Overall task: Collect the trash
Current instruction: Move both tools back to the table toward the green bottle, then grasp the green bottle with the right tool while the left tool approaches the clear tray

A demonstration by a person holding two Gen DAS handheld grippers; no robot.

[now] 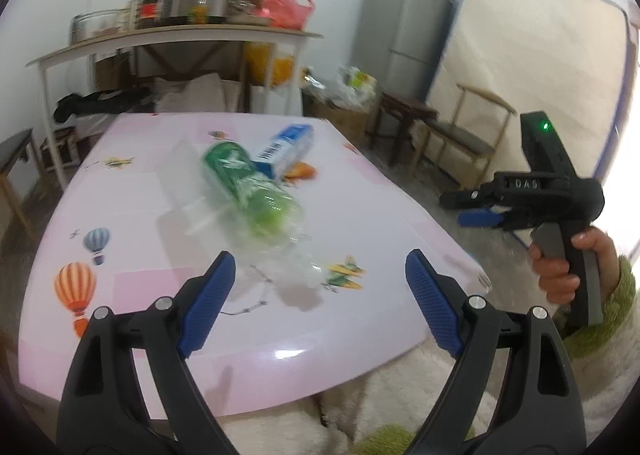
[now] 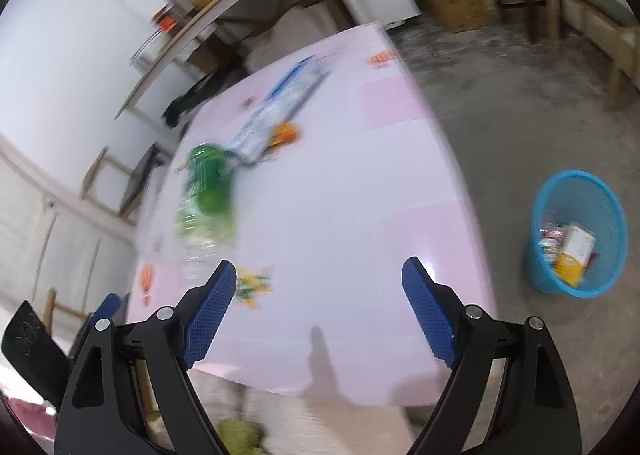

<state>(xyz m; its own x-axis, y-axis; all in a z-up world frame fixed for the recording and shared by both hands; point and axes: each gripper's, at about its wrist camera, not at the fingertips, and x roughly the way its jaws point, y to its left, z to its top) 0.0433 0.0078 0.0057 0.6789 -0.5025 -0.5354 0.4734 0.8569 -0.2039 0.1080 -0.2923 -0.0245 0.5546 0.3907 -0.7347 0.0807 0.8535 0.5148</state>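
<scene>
Between pickups, by the look of it: both grippers empty, trash waiting on the surface point(image 1: 120, 191). Left gripper point(image 1: 320, 287) fingers spread wide, nothing between them, aimed down at a clear bottle point(image 1: 248, 191) with a green label. Right gripper point(image 2: 320, 291) fingers likewise wide and bare, angled over the near edge; also seen from the left view, off the surface's right side, held in a hand point(image 1: 560, 267).

Bottle lying on its side mid-surface, crumpled, cap end toward the camera, blurred. Just behind it, touching or nearly so, a blue-and-white carton point(image 1: 286, 149), also flat. Clear plastic film apparently around the bottle; too smeared to be sure.

Bin point(image 2: 576, 231), blue mesh, on the floor to the right of the surface, already holding a few packages.

Next move, probably: lower the left fingers astride the bottle's body, close gently since thin plastic will buckle and may slip, then carry it to the bin.
</scene>
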